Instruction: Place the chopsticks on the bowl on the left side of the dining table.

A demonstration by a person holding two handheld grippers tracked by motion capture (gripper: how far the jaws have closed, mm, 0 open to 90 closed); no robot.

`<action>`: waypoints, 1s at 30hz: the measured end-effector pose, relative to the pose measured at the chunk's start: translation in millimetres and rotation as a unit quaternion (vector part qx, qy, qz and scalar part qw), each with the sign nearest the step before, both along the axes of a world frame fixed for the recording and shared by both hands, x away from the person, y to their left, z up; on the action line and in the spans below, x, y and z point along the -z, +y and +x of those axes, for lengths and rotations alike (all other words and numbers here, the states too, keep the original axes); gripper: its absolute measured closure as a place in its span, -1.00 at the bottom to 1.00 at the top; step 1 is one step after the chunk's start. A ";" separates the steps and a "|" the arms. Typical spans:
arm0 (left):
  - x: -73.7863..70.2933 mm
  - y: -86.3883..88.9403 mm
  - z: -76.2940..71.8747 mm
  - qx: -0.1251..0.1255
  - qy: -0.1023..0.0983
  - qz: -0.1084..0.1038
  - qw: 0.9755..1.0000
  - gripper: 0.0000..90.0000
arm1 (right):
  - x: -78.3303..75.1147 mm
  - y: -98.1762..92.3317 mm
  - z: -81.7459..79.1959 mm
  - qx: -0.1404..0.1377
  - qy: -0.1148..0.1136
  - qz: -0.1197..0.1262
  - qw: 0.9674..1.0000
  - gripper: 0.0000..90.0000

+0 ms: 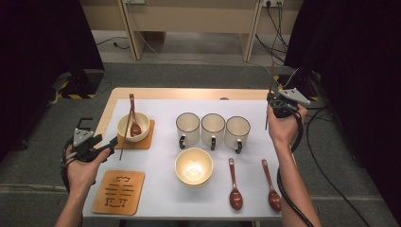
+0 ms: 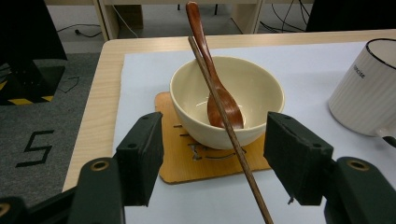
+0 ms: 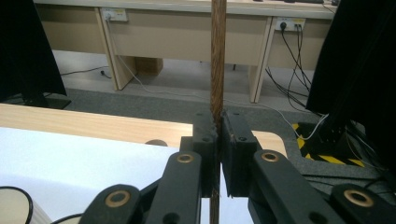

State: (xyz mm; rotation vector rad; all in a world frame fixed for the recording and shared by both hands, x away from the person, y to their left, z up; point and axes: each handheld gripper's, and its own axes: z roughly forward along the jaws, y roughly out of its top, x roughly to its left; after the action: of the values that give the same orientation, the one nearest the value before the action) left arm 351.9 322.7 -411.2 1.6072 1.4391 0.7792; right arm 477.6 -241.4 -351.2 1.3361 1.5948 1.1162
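A table under a white sheet, seen from above, with a person's hands entering from the bottom, each holding a gripper. At far left, the left gripper [image 1: 106, 144] hovers beside a wooden coaster [image 1: 142, 140]; its jaws stand wide apart and hold nothing, though in its own view a thin chopstick [image 2: 224, 121] passes between them without touching either pad. That chopstick leans over the rim of a cream bowl [image 2: 227, 100] on the coaster, alongside a brown spoon [image 2: 212, 74] resting inside the bowl. Nearer the person, a second coaster [image 1: 118, 191] lies bare. Moving right: a second cream bowl [image 1: 194, 166], behind it three white mugs [image 1: 213, 128] in a row, then two more spoons [image 1: 253, 184] lying side by side. At far right, the right gripper [image 1: 273, 109] is raised near the table's back corner, jaws pressed tight on a second chopstick [image 3: 217, 60] held upright, running straight up between the pads. The work looks like laying place settings, with this chopstick meant to join its mate at the left bowl. To do that well, the right hand should likely carry the stick across above the mugs, tip it to match the lean of the first, rest its end on the sheet before letting go, and keep clear of the spoon handle so nothing rolls. The left gripper could steady the resting chopstick if it starts to slide.
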 end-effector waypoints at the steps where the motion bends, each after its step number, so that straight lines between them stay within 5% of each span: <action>1: -0.1 0.0 0.0 0.000 0.000 0.000 1.000 -0.18 | 0.0 0.9 1.2 -0.001 -0.002 0.000 1.000 0.90; 30: -0.9 -1.3 0.2 0.002 -0.002 -0.001 1.000 -0.18 | -4.0 15.7 14.7 -0.003 -0.039 0.002 0.999 0.90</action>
State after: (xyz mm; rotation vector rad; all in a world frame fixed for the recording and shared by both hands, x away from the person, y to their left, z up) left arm 352.2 321.4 -410.3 1.6048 1.4330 0.7780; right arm 492.3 -225.6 -347.2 1.2751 1.5411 1.1608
